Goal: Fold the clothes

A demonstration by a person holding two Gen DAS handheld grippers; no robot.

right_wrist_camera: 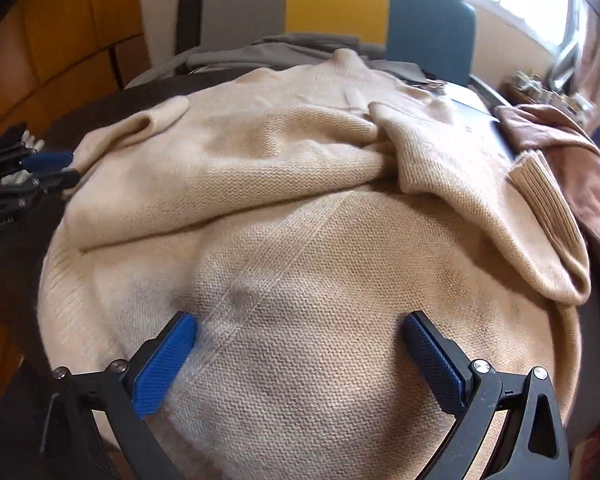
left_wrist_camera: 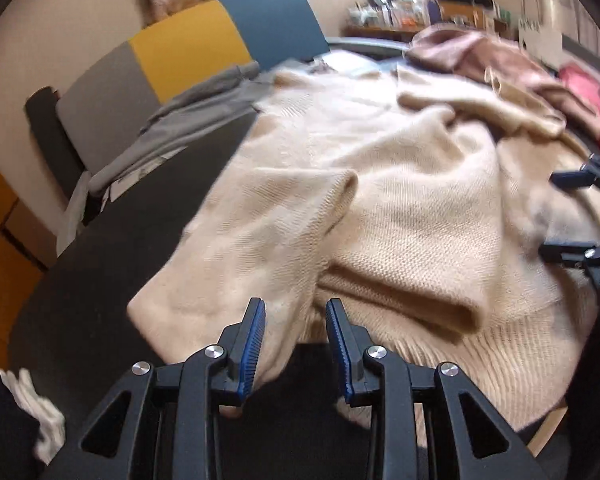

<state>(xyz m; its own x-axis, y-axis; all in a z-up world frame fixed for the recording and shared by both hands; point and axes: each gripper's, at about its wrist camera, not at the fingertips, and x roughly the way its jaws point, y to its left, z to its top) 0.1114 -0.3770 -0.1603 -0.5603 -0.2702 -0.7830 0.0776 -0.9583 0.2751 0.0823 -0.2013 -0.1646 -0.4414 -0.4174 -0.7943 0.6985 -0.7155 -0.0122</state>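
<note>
The cream knitted sweater [right_wrist_camera: 284, 216] lies rumpled across the dark bench [left_wrist_camera: 112, 256], both sleeves thrown inward. Left tongs [left_wrist_camera: 296, 344] and right tongs [right_wrist_camera: 300, 356] gape empty near its hem. Probably mid-fold; smoothing needed.

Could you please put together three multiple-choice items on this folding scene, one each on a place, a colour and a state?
1. Where does the grey garment lie?
A. on the cream knitted sweater
B. at the table's far edge, before the chair
C. between the right fingers

2. What colour is the middle panel of the three-panel chair back?
A. yellow
B. red
C. white

3. How does the right hand-held gripper stand?
A. shut on a sleeve
B. shut, empty
C. open over the sweater

Key: B, it lies beyond the cream knitted sweater, below the chair; A, yellow sits between grey and blue; C, its blue fingers stand wide apart.
</note>
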